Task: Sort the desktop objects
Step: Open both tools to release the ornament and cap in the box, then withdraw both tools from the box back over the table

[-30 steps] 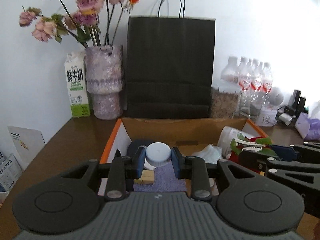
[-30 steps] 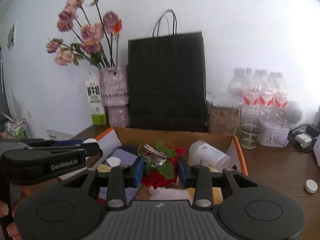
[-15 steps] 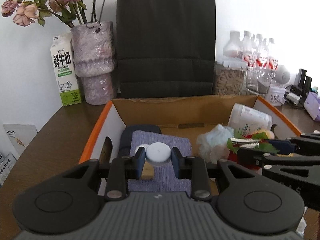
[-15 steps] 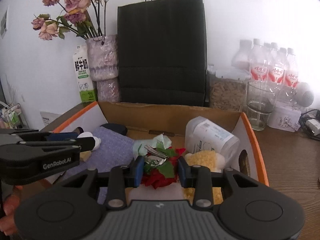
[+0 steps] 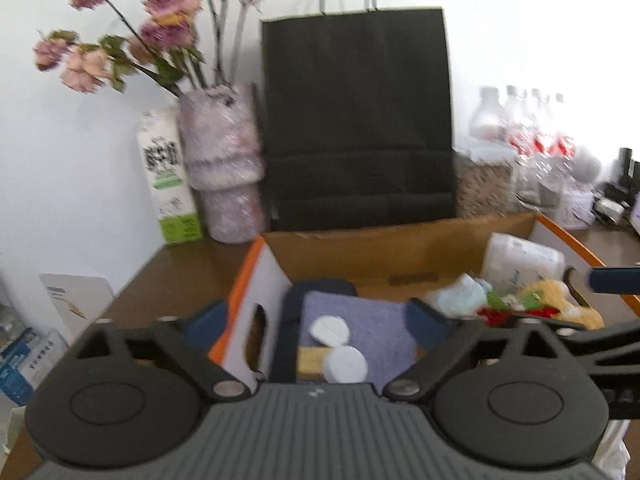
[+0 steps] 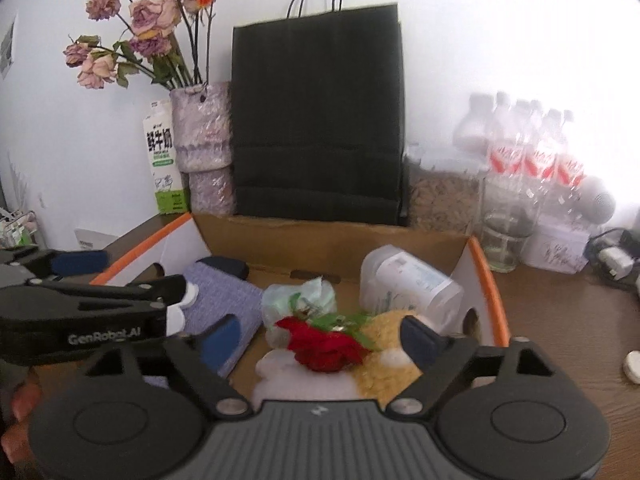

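The box (image 5: 360, 248), open-topped with orange-edged side flaps, is taken as the landmark; its far wall is backed closely by a black bag (image 5: 356, 120) and a vase (image 5: 224, 168), while bare table is seen outside its left flap and beyond its right flap. The left gripper (image 5: 316, 326) is held over the box's near left part, its jaws just spread wide, one finger outside the left flap and one inside; nothing is gripped. Two white caps (image 5: 338, 346) are seen released between these fingers, lying on a purple cloth (image 5: 360, 320) on the box floor, touching neither pad. The right gripper (image 6: 318, 340) is held over the box's near right part, its jaws likewise just opened and clasping nothing. A red flower (image 6: 324, 344) lies between its fingers on the box floor, clear of both pads, with a yellow plush (image 6: 386, 360) just beside it and a white jar (image 6: 408, 284) tilted against the right wall. A further cap (image 6: 632, 364) lies on the table right of the box.
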Demonstrator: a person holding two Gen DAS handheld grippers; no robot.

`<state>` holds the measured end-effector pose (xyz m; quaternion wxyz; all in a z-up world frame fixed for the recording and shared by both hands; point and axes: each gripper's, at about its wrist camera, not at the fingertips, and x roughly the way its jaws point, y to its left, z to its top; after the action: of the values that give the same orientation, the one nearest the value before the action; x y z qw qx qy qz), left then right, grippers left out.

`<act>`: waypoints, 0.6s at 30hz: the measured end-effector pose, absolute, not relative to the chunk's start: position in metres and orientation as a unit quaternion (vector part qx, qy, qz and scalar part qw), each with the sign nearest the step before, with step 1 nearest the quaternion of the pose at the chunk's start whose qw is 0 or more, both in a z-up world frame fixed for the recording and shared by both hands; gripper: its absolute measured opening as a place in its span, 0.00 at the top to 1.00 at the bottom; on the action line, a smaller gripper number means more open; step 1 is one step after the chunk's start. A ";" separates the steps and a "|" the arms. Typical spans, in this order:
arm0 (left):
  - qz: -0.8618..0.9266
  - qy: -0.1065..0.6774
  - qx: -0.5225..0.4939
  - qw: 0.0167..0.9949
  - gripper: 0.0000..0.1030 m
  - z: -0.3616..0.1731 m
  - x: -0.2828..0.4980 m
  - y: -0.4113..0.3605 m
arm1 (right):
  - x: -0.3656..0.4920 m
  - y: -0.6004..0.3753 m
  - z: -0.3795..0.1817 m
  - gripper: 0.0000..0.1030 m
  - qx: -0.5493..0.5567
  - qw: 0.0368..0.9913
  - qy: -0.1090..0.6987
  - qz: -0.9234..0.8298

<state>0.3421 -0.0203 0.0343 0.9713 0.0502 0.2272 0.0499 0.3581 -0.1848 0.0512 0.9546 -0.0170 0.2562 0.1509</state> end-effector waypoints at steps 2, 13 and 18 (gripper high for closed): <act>0.050 0.222 0.045 0.973 0.00 0.038 0.340 -0.019 | 0.356 -0.187 0.056 0.00 -0.014 0.956 0.253 0.150; 0.047 0.218 0.035 0.974 0.00 0.048 0.333 -0.018 | 0.350 -0.191 0.067 0.00 -0.017 0.956 0.253 0.146; 0.045 0.206 0.023 0.977 0.00 0.058 0.318 -0.015 | 0.335 -0.198 0.080 0.00 -0.016 0.962 0.233 0.141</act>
<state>0.3183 -0.0147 0.0583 0.9773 0.0232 0.2056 0.0446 0.3345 -0.1982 0.0804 0.9620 -0.0165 0.2332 0.1413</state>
